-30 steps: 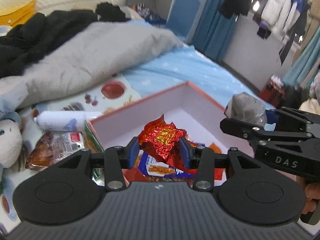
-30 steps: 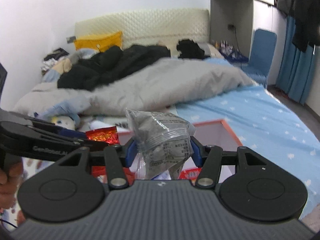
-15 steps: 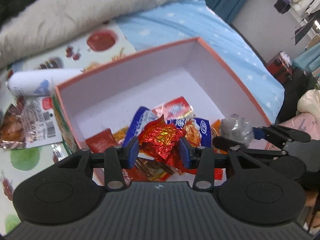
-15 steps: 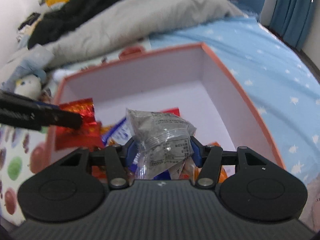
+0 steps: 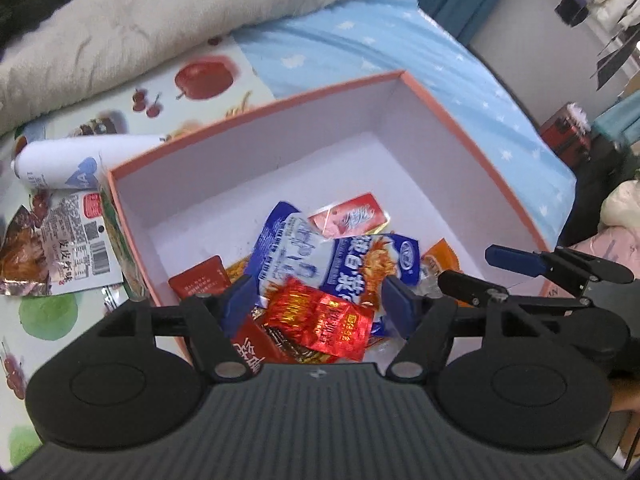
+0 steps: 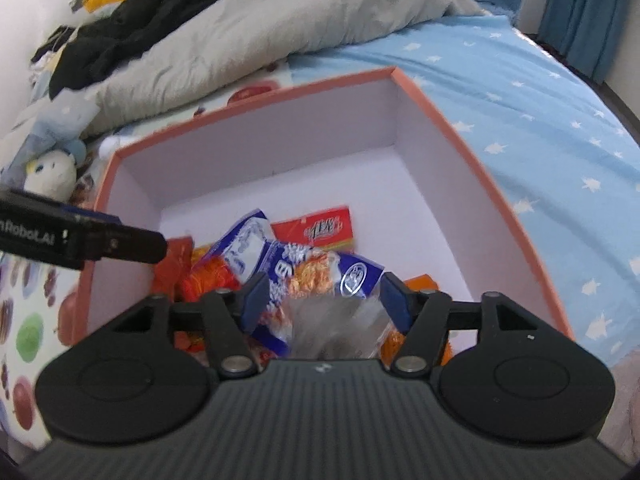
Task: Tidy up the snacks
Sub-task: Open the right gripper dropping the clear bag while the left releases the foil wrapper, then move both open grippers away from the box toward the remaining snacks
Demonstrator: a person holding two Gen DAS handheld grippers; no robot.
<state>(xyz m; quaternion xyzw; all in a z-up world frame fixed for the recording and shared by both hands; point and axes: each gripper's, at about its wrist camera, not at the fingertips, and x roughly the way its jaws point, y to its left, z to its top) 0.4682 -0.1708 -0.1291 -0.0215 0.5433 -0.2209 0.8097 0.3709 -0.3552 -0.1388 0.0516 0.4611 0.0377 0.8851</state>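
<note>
My left gripper [image 5: 316,304] hangs over the orange-rimmed box [image 5: 256,110] on the bed; its jaws have just been opening, and the red foil snack [image 5: 320,320] lies loose between them on the pile. My right gripper [image 6: 326,300] has also just been opening, its jaws clear of the blurred clear packet [image 6: 336,328] below.

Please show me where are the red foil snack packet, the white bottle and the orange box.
red foil snack packet [image 5: 320,322]: left wrist view, its middle.
white bottle [image 5: 76,162]: left wrist view, its body.
orange box [image 5: 472,152]: left wrist view, right rim.
</note>
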